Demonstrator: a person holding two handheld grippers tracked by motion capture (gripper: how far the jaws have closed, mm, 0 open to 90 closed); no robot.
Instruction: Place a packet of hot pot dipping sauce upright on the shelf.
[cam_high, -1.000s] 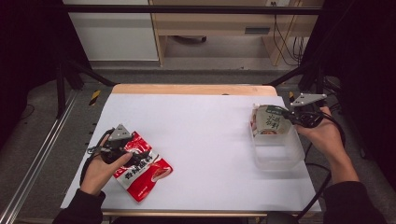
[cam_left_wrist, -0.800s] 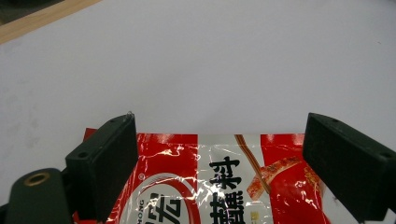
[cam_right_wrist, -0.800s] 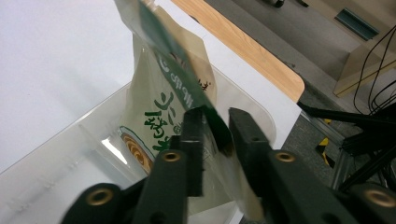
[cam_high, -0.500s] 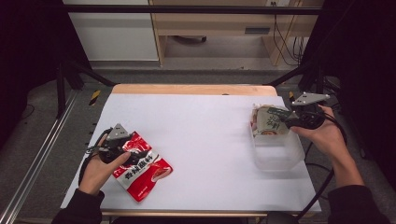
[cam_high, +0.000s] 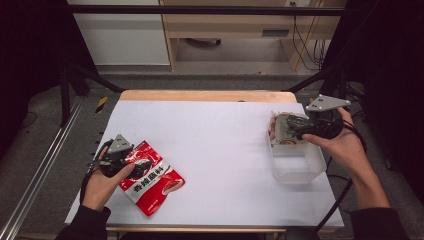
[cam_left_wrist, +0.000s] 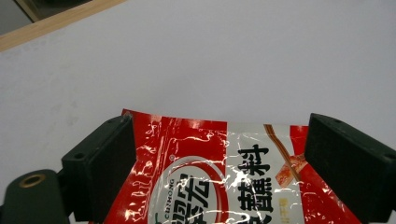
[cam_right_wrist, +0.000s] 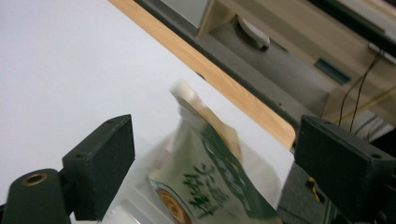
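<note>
While the green spouted pouch (cam_high: 286, 131) lies tilted in the far end of the clear plastic bin (cam_high: 300, 167) at the right side of the worktop (cam_high: 220, 145), the right claw (cam_right_wrist: 212, 172) is held above it with its jaws wide apart, so nothing is gripped there. The pouch appears to be released or just about to be; which of the two cannot be told. In the right gripper view the pouch is blurred, its white spout (cam_right_wrist: 185, 92) pointing toward the wooden edge of the worktop.

At the near left, the red sauce packet (cam_high: 149, 176) lies flat on the worktop, and the left claw (cam_left_wrist: 219, 175) is set over its upper end, jaws apart on either side of the glossy film without pinching it.

For the step to be done well, the right claw is best lifted straight up, clear of the bin wall. The left claw should be lowered until one jaw slides under the packet's edge before being closed, since flat slippery film is easily pushed away rather than caught.
</note>
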